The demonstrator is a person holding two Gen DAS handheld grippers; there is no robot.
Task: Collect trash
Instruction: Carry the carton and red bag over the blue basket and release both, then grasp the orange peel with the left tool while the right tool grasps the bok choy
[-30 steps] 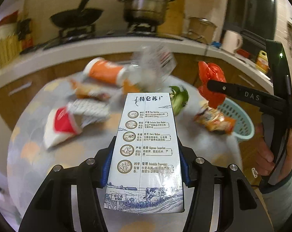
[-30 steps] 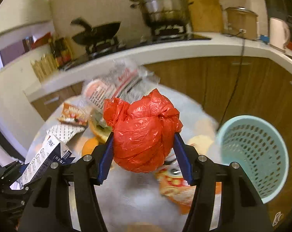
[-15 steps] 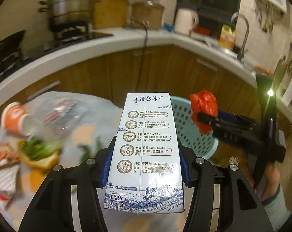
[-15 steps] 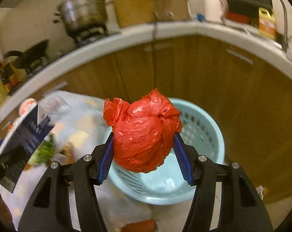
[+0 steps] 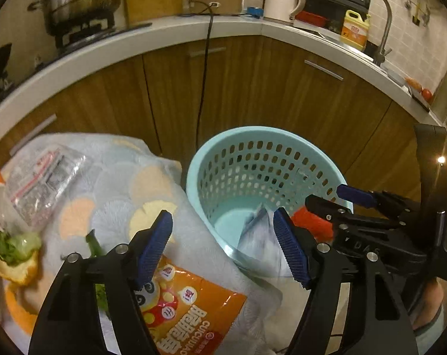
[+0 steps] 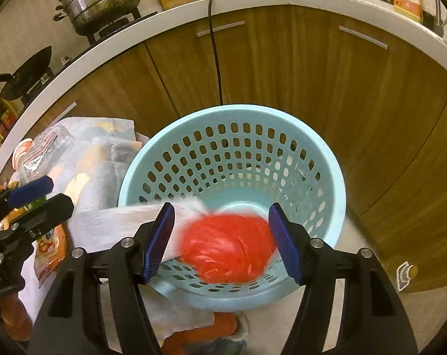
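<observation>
Evidently you hold both the left hand-held gripper (image 5: 223,242) and right hand-held gripper (image 6: 222,236) spread open above the blue basket (image 6: 327,153), so the red bag (image 6: 229,254) and milk carton (image 5: 257,236) drop inside, blurred mid-fall.

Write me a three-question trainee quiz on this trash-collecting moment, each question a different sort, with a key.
1. True or false: the left claw is clamped on the white milk carton.
2. Multiple choice: the blurred red plastic bag is seen
A. on the stove
B. between the open fingers of the right claw, over the light-blue perforated plastic basket
C. on the patterned tablecloth
3. Fill in: the orange snack packet lies on the ____.

Key: 1 false; 2 B; 3 tablecloth
</observation>
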